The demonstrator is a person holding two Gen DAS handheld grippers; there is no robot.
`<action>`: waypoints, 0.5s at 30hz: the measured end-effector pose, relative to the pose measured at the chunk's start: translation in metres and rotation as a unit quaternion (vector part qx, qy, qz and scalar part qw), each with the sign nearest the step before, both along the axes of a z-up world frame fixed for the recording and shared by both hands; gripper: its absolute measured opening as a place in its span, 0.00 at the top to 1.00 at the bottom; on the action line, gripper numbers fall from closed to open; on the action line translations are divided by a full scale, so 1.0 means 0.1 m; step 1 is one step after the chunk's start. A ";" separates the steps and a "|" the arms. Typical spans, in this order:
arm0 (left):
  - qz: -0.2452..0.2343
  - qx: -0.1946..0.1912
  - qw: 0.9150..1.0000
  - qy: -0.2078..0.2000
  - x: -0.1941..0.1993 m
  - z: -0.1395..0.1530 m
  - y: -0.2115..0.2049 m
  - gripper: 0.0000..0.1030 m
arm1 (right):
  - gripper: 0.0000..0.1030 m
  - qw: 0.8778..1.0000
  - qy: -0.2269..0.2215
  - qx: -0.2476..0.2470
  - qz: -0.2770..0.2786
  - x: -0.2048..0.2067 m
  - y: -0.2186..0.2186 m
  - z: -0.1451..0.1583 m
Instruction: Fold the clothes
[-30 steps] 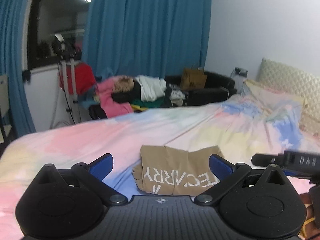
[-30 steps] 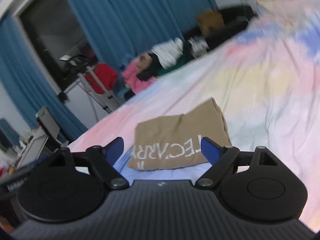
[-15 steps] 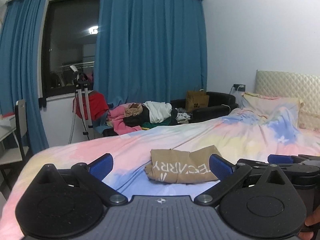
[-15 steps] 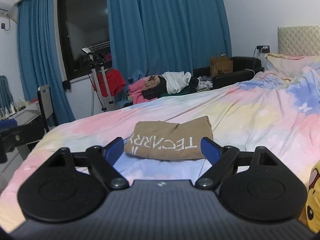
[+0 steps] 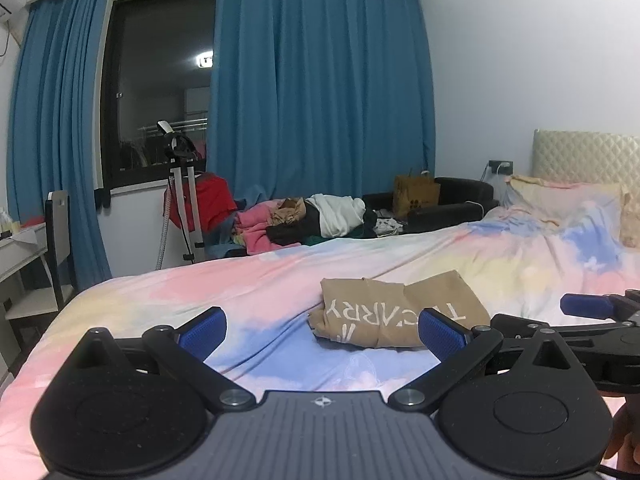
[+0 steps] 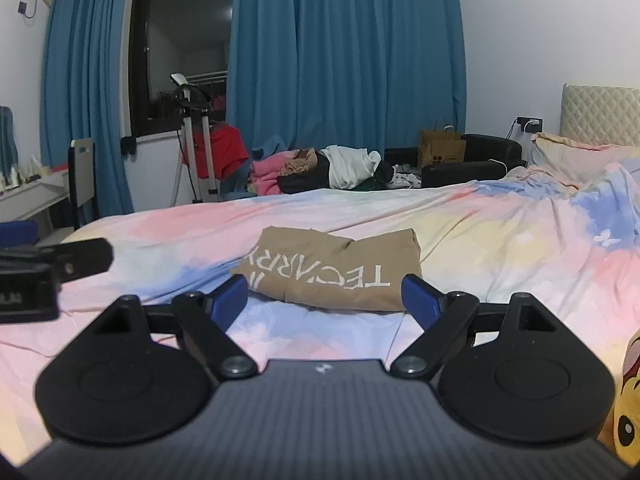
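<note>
— Two grippers, both with jaws spread wide and nothing between them; start at the left of the scene, what do you see?

— From the left wrist view, the left gripper (image 5: 322, 330) hangs low over the near edge of the bed (image 5: 168, 300); its blue pads frame bare sheet and only the near left corner of the folded tan garment (image 5: 400, 308); the garment lies ahead of it and off to the right.

— And further right?

— The right gripper (image 6: 324, 294) sits just right of the left one; in its own view the garment (image 6: 336, 268) lies dead ahead, centred between the pads, near but apart from them; neither tool touches cloth.

— How does the garment lie?

— As a compact rectangle with white lettering on top, flat on the pastel sheet, its long axis running left to right across both views; so it already lies folded, though one corner at the near left looks loose.

— Which hand is better placed?

— The right, I'd judge; it faces the near long edge squarely, while the left would have to swing rightward to reach the left short end.

— And the far side?

— A heap of clothes (image 6: 320, 172) lies beyond the bed, well apart from both tools; whether this piece wants another fold or the heap is due, the scene fits either.
</note>
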State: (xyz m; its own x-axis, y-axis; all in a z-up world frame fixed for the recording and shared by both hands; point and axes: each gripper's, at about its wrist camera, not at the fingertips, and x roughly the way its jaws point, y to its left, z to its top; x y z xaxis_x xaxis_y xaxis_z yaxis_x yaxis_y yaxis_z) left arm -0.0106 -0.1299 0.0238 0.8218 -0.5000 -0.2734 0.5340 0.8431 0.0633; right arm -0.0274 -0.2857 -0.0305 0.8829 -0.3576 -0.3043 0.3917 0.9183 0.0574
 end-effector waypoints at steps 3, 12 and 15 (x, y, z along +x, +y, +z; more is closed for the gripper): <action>-0.001 -0.007 1.000 0.011 0.01 0.00 0.01 0.00 | 0.17 1.000 0.000 0.001 0.001 0.00 0.01 -0.01; 0.004 -0.015 1.000 0.027 0.05 0.01 0.06 0.00 | 0.17 1.000 0.004 0.009 -0.008 0.01 -0.03 -0.03; 0.005 -0.015 0.999 0.031 0.06 0.01 0.07 0.00 | 0.17 1.000 0.001 0.010 -0.011 0.00 -0.04 -0.03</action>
